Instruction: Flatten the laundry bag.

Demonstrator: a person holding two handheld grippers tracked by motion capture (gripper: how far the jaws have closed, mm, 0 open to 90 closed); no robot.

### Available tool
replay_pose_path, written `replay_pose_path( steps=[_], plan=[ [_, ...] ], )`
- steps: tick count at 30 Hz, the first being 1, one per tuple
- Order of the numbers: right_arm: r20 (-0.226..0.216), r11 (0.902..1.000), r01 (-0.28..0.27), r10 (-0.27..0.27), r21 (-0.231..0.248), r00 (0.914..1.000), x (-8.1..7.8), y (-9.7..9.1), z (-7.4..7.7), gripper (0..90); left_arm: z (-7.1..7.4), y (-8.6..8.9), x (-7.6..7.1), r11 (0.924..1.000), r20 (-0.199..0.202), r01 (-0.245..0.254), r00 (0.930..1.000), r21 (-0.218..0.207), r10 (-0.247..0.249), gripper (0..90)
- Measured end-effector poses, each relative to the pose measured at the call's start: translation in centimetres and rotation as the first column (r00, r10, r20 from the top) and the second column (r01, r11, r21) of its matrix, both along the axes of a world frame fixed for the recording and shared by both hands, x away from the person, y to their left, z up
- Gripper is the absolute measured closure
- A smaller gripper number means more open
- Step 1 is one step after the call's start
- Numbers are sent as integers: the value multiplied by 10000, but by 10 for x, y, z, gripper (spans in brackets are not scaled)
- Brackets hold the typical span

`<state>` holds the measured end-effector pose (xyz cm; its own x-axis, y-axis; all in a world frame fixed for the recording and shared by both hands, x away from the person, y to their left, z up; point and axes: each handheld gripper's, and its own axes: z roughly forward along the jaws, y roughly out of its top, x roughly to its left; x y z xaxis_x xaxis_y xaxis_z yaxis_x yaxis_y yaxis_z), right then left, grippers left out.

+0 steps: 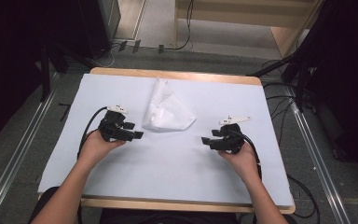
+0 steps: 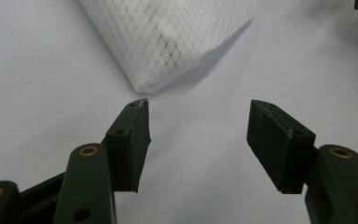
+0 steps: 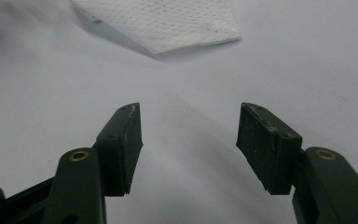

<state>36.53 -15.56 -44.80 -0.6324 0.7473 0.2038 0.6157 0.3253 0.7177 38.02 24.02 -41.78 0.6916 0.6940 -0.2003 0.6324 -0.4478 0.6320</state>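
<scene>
item: white mesh-textured cloth [image 1: 167, 110], folded into a rough wedge, one narrow end pointing toward the far edge of the table
cloth, place: on the white sheet [image 1: 121, 172] that covers the table, nearer the far edge than the near one, a little left of the middle between the side edges
cloth, contact: lies flat and loose, touched by neither gripper
left gripper [image 1: 137, 131]: held in the person's left hand [image 1: 95, 147], near the left edge of the cloth, pointing toward the table's right edge
left gripper, jaws: wide apart with nothing between them; in the left gripper view a corner of the cloth [image 2: 168, 42] lies just beyond the tip of one pad, apart from it
right gripper [image 1: 206, 140]: held in the person's right hand [image 1: 240, 158], well apart from the cloth, toward the right edge of the table, pointing at the left gripper
right gripper, jaws: wide apart with bare sheet between them; in the right gripper view the cloth [image 3: 168, 21] lies farther off ahead
table [image 1: 177, 74]: light wooden top, its rim showing along the far edge
cables: a black one trails from each gripper toward the near edge
</scene>
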Motion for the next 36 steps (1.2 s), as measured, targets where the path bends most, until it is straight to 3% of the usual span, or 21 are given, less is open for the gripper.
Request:
replay_pose_path(
  steps=[7, 17, 25, 28, 36],
  plan=[
    [5, 9999, -82, 82, 69, 10000, -2, 0, 1, 420, 2, -5, 2, 9998, 11, 147, 9999, 131, -147, 402],
    [-29, 9998, -12, 13, 179, 10000, -8, -2, 3, 421, 10, -13, 10, 9994, -68, 330, 9994, -86, -331, 394],
    [-43, 9999, -13, 14, 161, 10000, -8, -2, 3, 425, 18, -35, 25, 9972, 247, 691, 9973, 287, -698, 400],
    [-48, 9999, -24, 25, 149, 10000, -8, -2, 3, 425, 19, -43, 30, 9968, 284, 781, 9965, 170, -785, 401],
    [-95, 9999, -123, 123, 9, 9999, -9, 0, 2, 427, 10, -67, 46, 9921, 353, 1180, 9922, 416, -1194, 401]
  ],
)
